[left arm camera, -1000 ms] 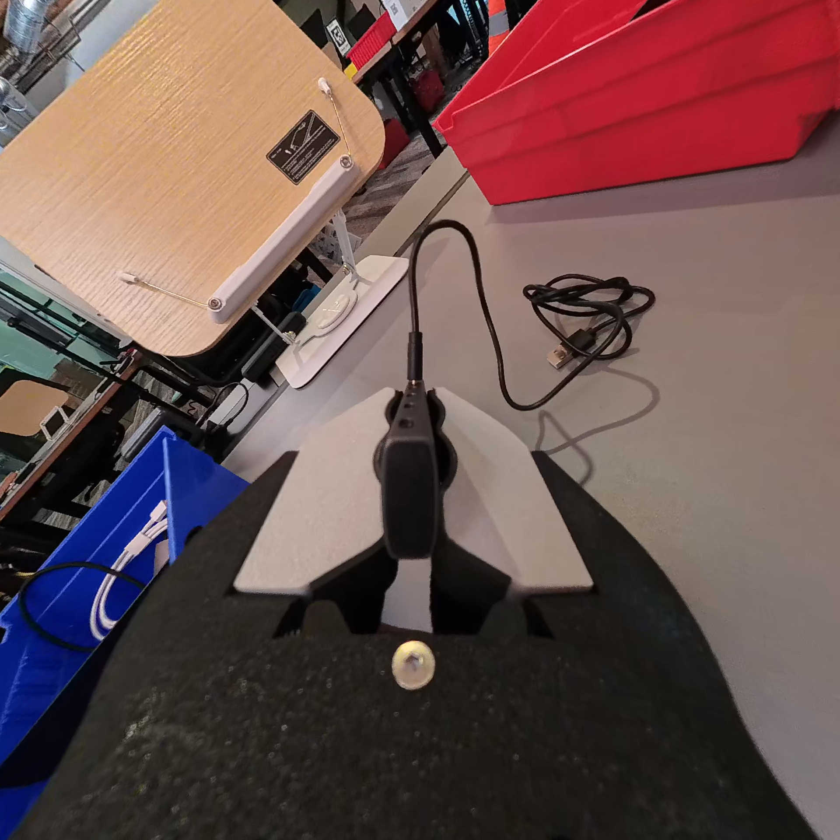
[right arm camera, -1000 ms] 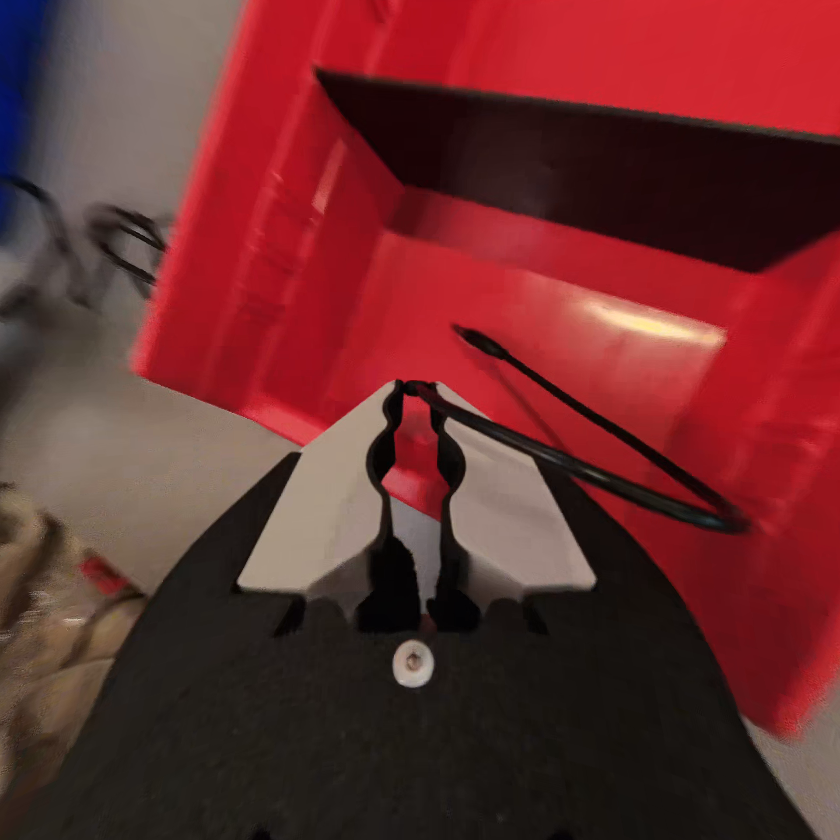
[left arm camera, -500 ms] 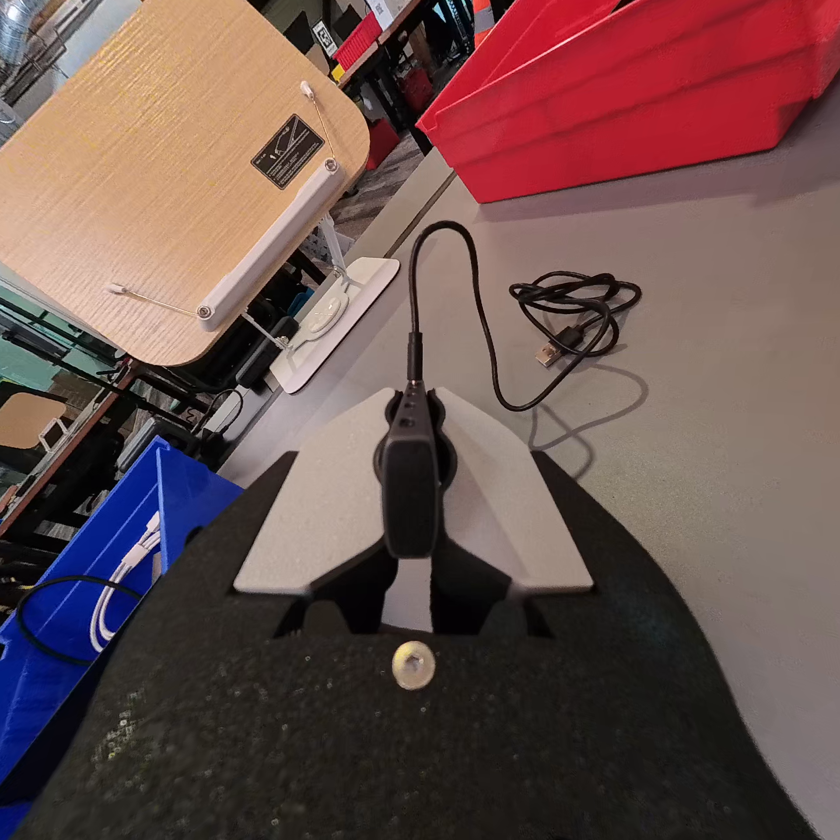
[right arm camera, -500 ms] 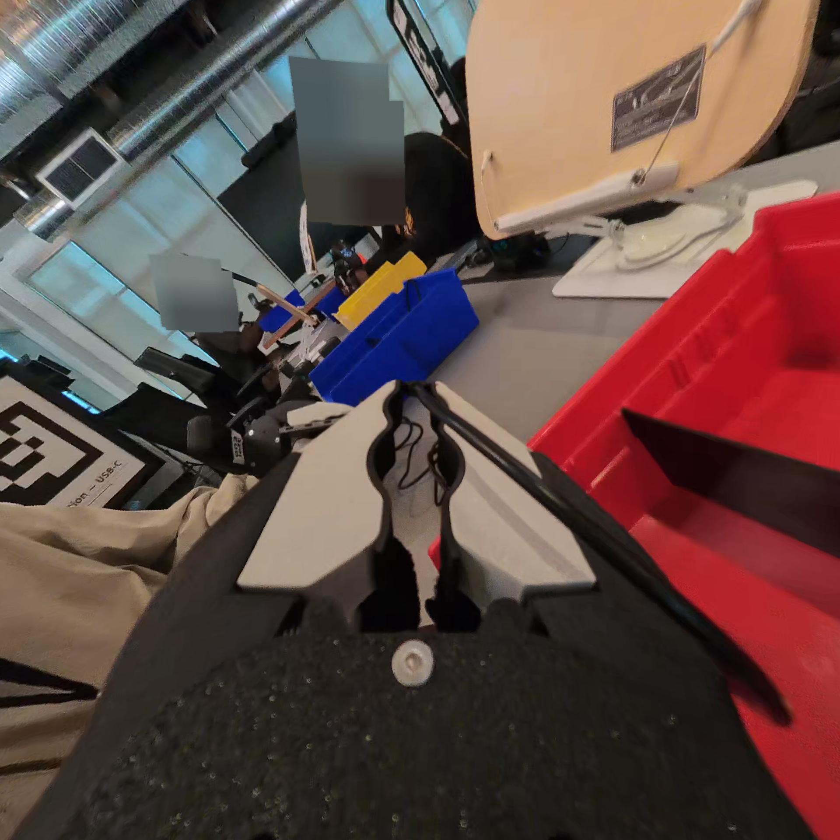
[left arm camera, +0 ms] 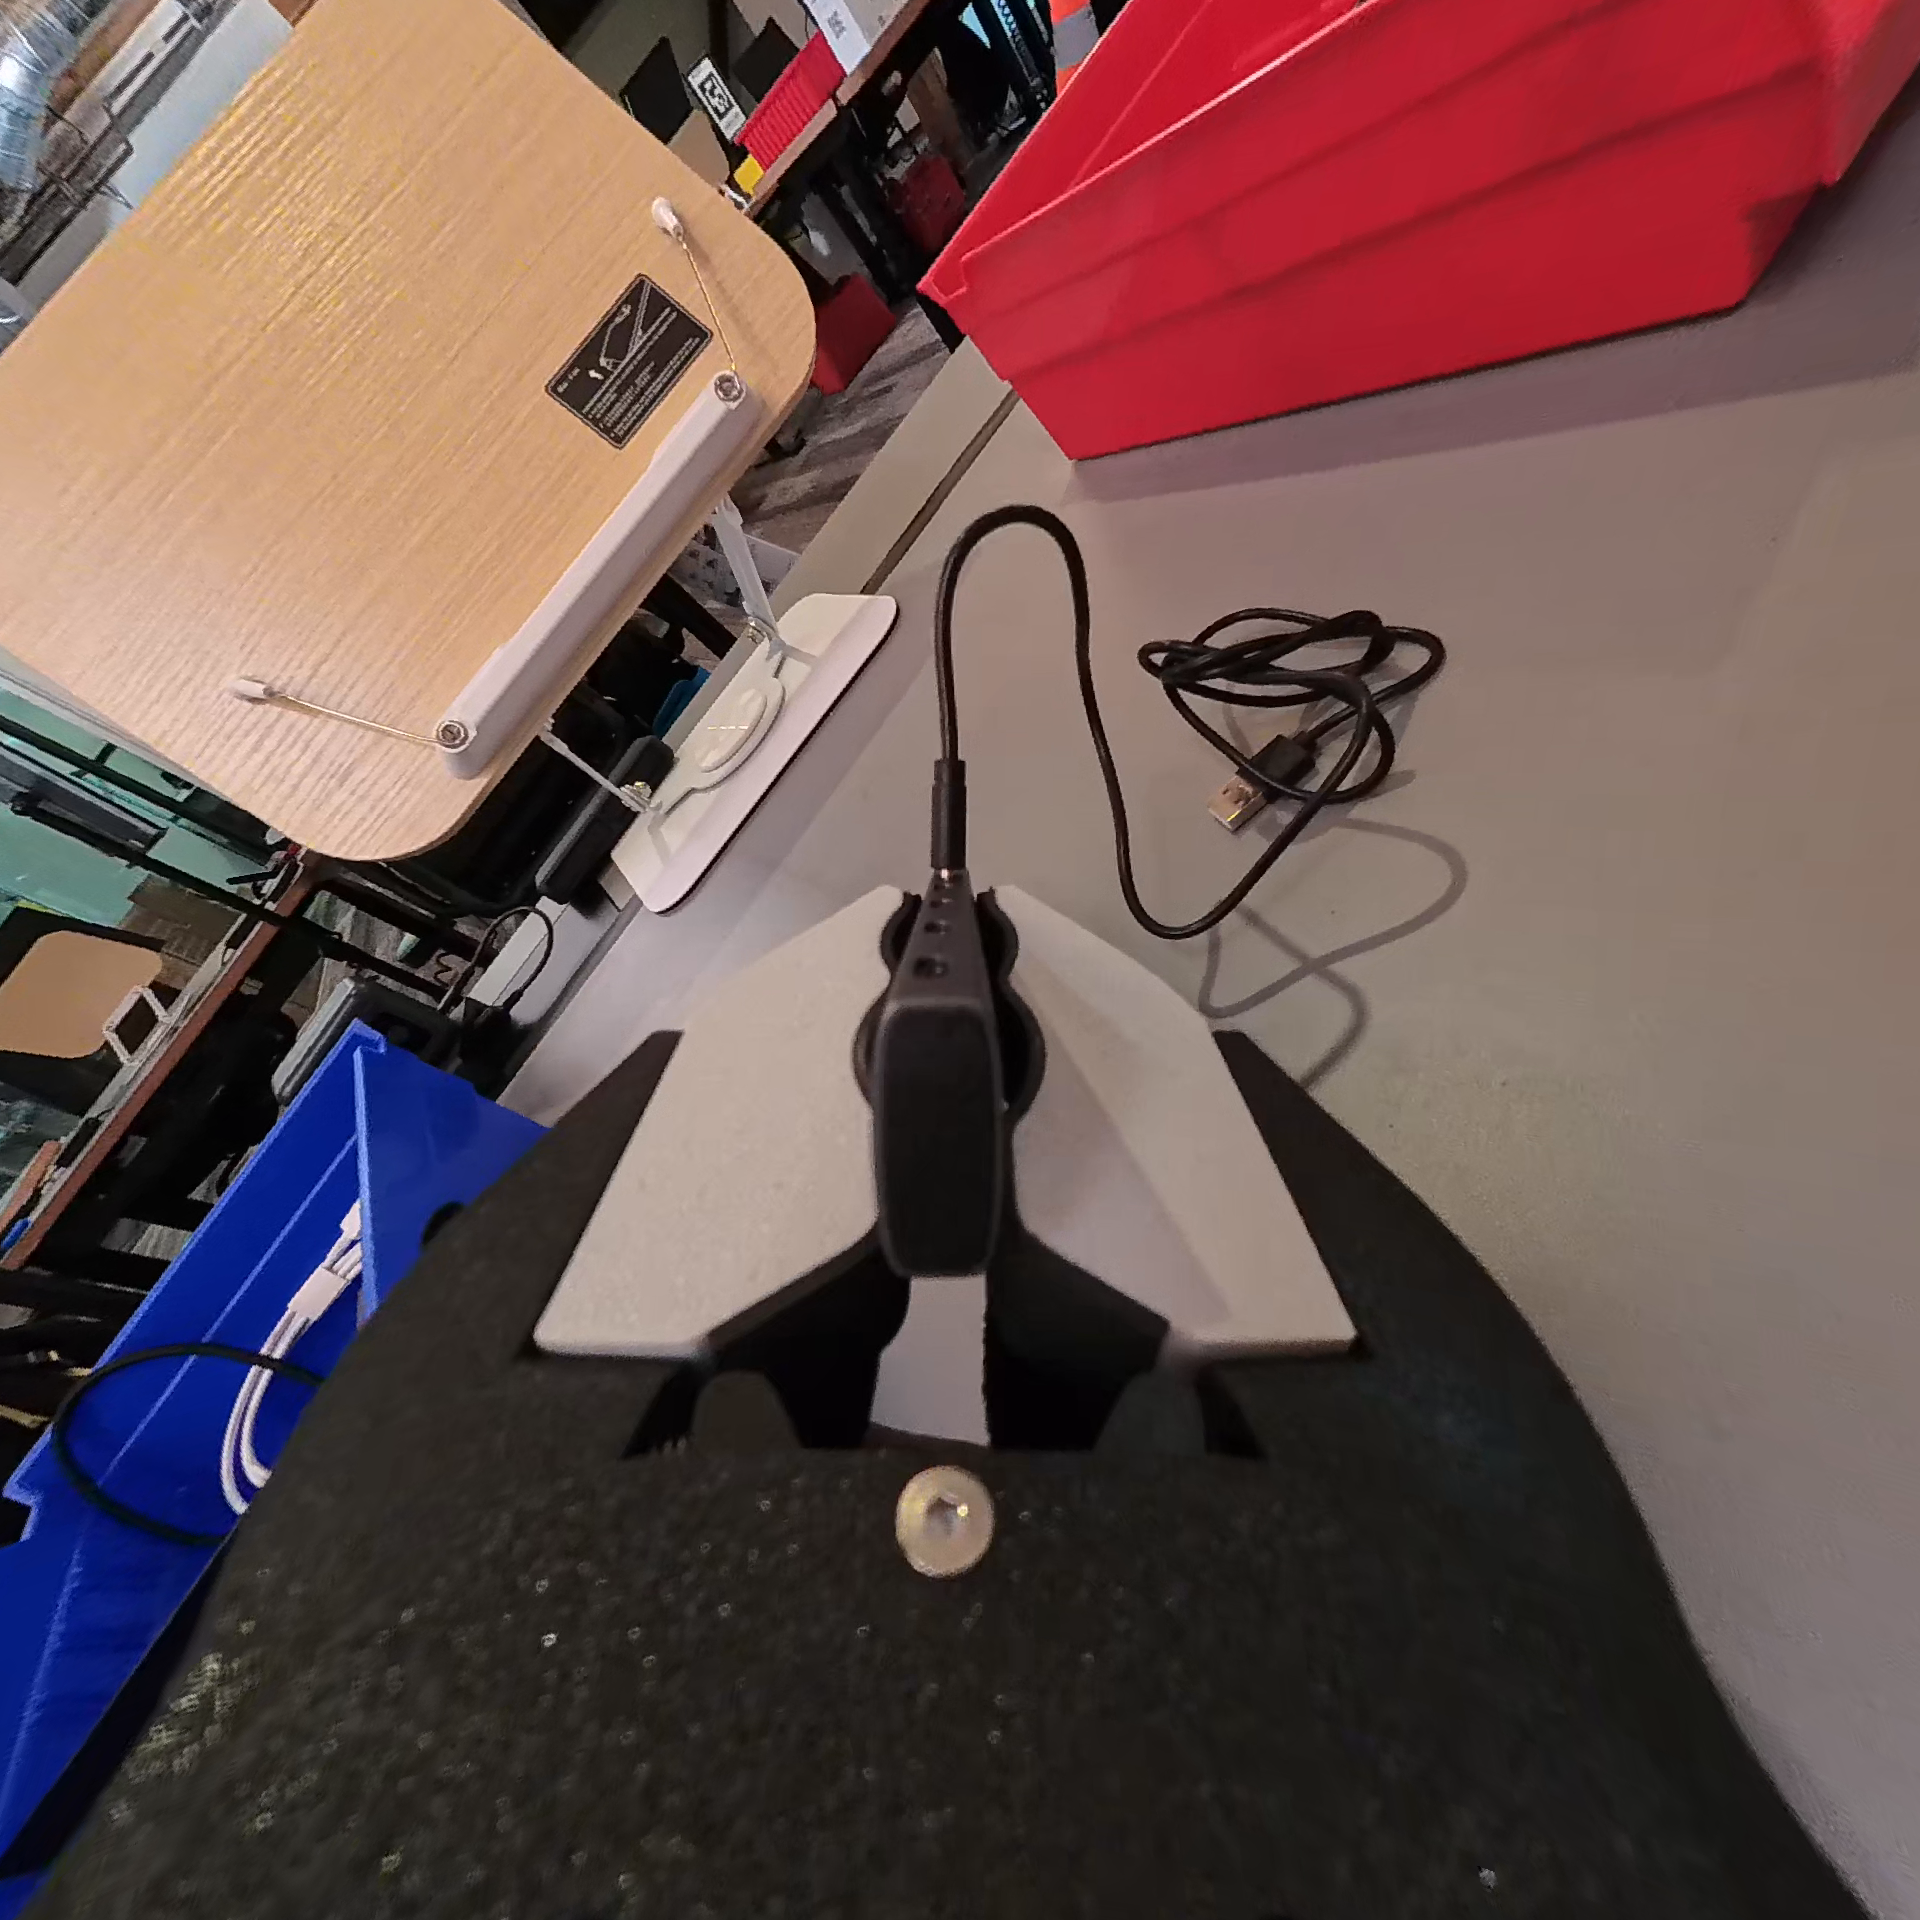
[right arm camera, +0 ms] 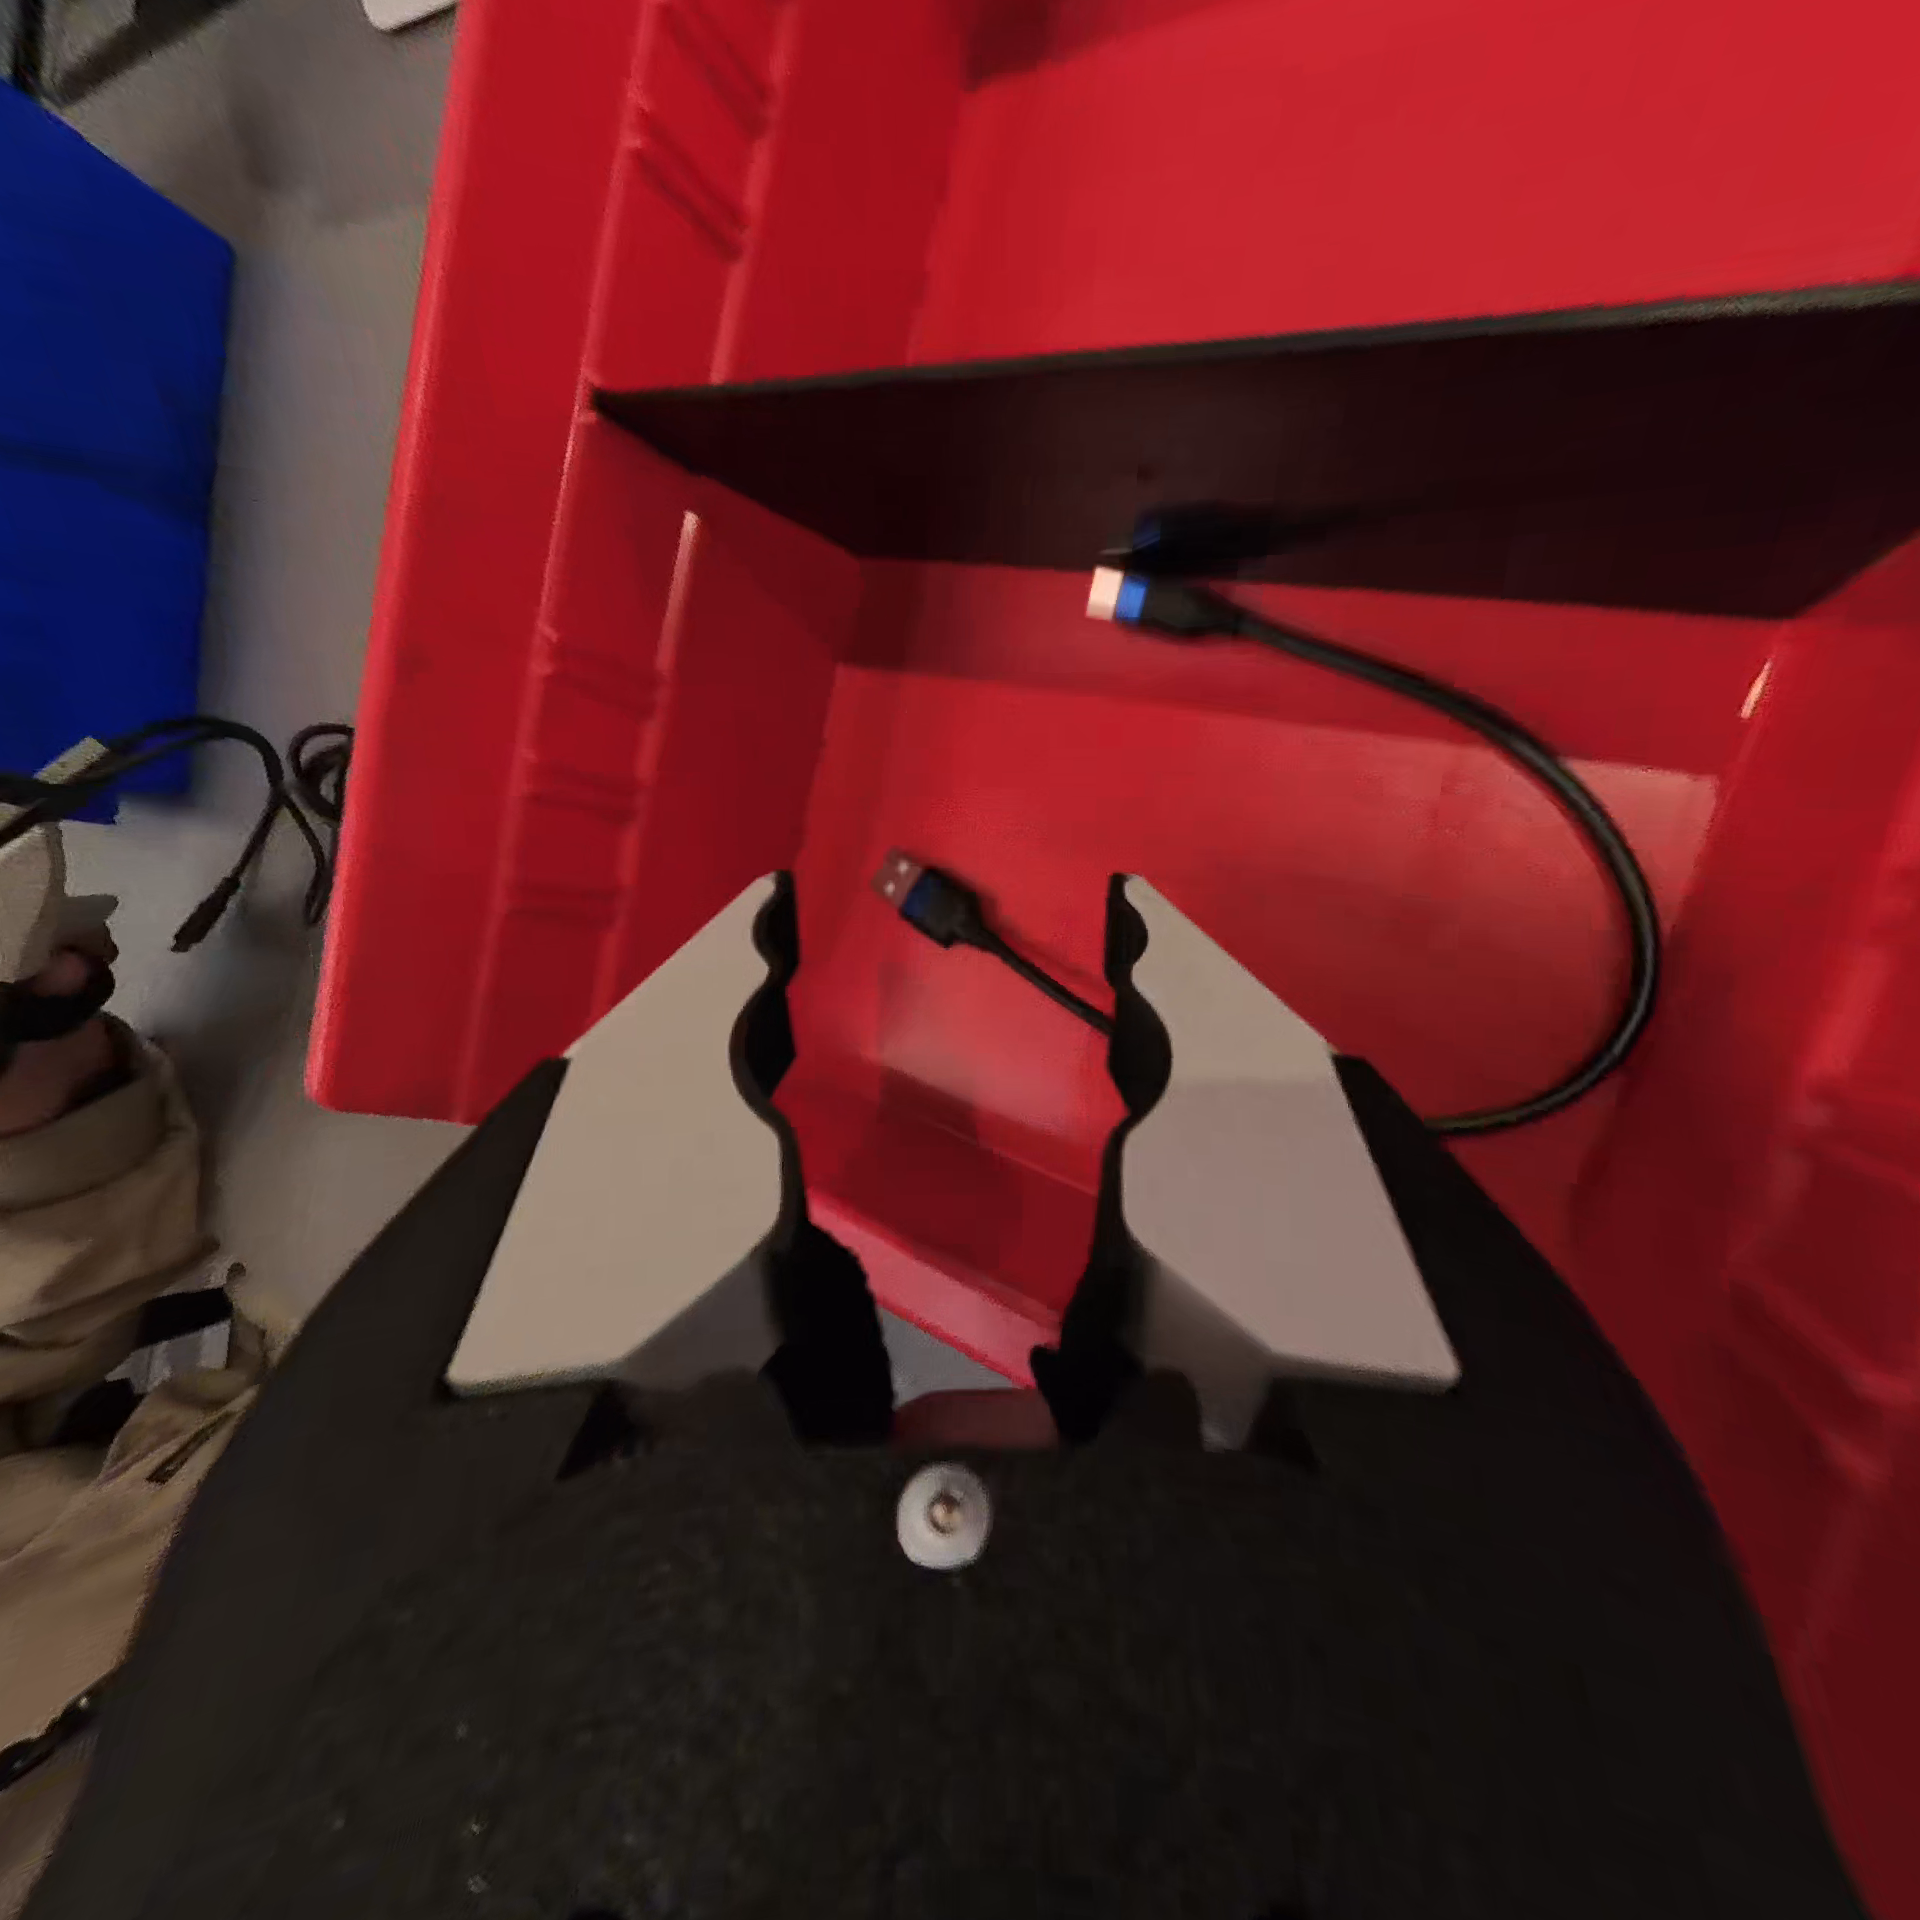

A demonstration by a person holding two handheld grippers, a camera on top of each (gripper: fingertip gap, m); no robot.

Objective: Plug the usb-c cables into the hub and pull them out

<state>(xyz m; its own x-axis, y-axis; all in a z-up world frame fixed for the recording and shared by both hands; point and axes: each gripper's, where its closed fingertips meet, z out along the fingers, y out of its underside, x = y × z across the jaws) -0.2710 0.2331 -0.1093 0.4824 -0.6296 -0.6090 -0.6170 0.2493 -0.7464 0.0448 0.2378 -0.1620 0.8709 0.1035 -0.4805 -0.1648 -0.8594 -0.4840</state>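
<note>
In the left wrist view my left gripper [left arm camera: 943, 904] is shut on a black hub [left arm camera: 938, 1122], held upright above the grey table [left arm camera: 1579, 1195]. A black cable [left arm camera: 1091, 707] is plugged into the hub's far end and runs to a loose coil [left arm camera: 1299, 675] with a bare plug [left arm camera: 1236, 805] on the table. In the right wrist view my right gripper [right arm camera: 948, 894] is open and empty over a red bin [right arm camera: 623, 623]. A black cable [right arm camera: 1558, 790] lies in the bin, with one blue-tipped plug [right arm camera: 1127, 603] and a second plug [right arm camera: 920, 896].
A black divider [right arm camera: 1247, 447] crosses the red bin [left arm camera: 1403, 260], which stands at the table's far side. A tilted wooden board on a white stand [left arm camera: 312, 416] is at the left edge. A blue bin [left arm camera: 156, 1455] holds white and black cables. A person's beige sleeve [right arm camera: 94, 1195] is at the left.
My right gripper has opened and let go of the black cable, which now lies in the red bin. The right view swung up and back down. My left gripper still holds the hub, nearly still.
</note>
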